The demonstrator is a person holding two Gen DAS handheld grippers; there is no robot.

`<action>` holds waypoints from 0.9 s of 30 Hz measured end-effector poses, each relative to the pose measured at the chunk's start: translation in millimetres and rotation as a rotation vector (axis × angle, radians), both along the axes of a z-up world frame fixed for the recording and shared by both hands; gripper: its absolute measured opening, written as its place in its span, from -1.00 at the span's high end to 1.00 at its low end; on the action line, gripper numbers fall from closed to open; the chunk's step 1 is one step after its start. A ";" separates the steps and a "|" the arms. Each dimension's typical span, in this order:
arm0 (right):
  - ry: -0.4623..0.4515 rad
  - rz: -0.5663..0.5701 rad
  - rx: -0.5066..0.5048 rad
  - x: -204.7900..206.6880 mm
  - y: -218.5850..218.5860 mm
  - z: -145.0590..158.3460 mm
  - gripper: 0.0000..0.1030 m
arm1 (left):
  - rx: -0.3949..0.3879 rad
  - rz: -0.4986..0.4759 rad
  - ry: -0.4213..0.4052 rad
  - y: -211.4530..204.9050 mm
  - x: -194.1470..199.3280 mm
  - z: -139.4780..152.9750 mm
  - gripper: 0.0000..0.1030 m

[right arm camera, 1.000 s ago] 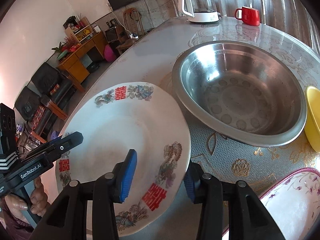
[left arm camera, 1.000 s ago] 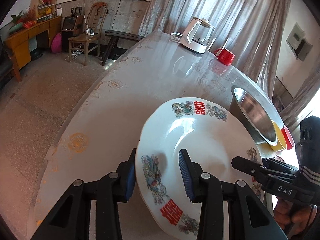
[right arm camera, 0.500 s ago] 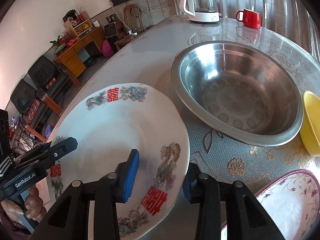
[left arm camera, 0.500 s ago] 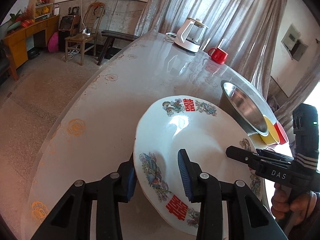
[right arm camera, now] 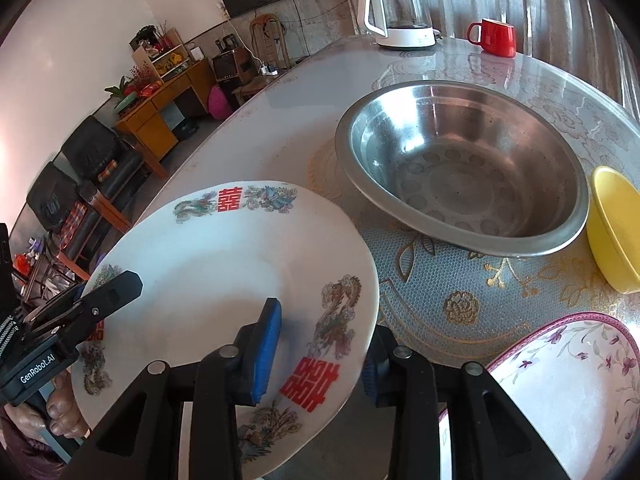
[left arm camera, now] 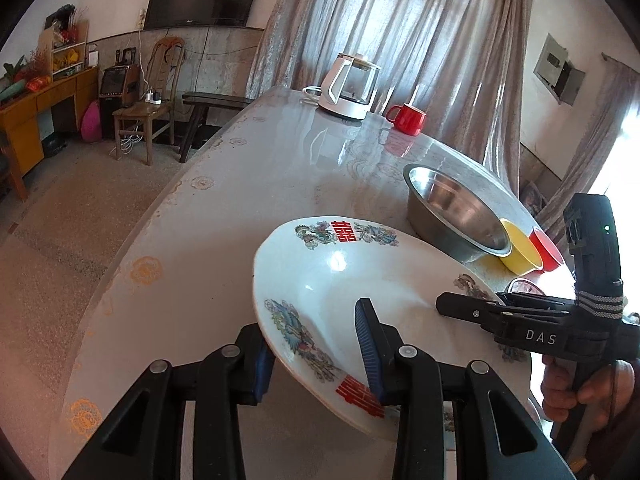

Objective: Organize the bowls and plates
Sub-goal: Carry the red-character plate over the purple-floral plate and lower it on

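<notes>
A white plate (left arm camera: 340, 280) (right arm camera: 224, 264) with red characters and dragon prints is held tilted over the table (left arm camera: 240, 208). My left gripper (left arm camera: 312, 332) is shut on its near-left rim, one pad under the plate and one on its face. In the right wrist view the left gripper (right arm camera: 120, 284) comes in at the plate's far-left edge. My right gripper (right arm camera: 322, 332) straddles the opposite rim and its jaws are closing. One blue pad hovers just over the plate's face and the other sits below the rim. The right gripper (left arm camera: 472, 308) also shows in the left wrist view.
A large steel bowl (right arm camera: 460, 168) (left arm camera: 456, 208) stands just beyond the plate. A yellow bowl (right arm camera: 616, 232) and a red bowl (left arm camera: 548, 248) sit beside it. A floral plate (right arm camera: 560, 392) lies near right. A kettle (left arm camera: 352, 88) and red mug (left arm camera: 408, 119) stand far back.
The left gripper has raised its side of the plate, which now tilts more steeply. The right gripper's jaws have narrowed around the rim while staying in place.
</notes>
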State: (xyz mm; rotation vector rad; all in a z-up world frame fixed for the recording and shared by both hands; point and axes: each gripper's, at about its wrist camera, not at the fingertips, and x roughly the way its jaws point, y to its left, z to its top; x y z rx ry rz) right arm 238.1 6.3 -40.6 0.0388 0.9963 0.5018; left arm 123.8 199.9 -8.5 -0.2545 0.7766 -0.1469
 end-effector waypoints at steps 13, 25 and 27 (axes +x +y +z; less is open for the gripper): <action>-0.027 0.006 0.036 -9.0 -13.0 4.2 0.37 | 0.006 -0.020 -0.053 -11.7 -17.5 8.3 0.31; -0.078 -0.036 0.119 -51.1 -55.9 24.5 0.37 | -0.002 -0.103 -0.131 -49.2 -48.9 41.1 0.31; -0.086 -0.053 0.134 -59.8 -67.5 29.0 0.37 | -0.008 -0.124 -0.137 -60.0 -53.8 45.2 0.30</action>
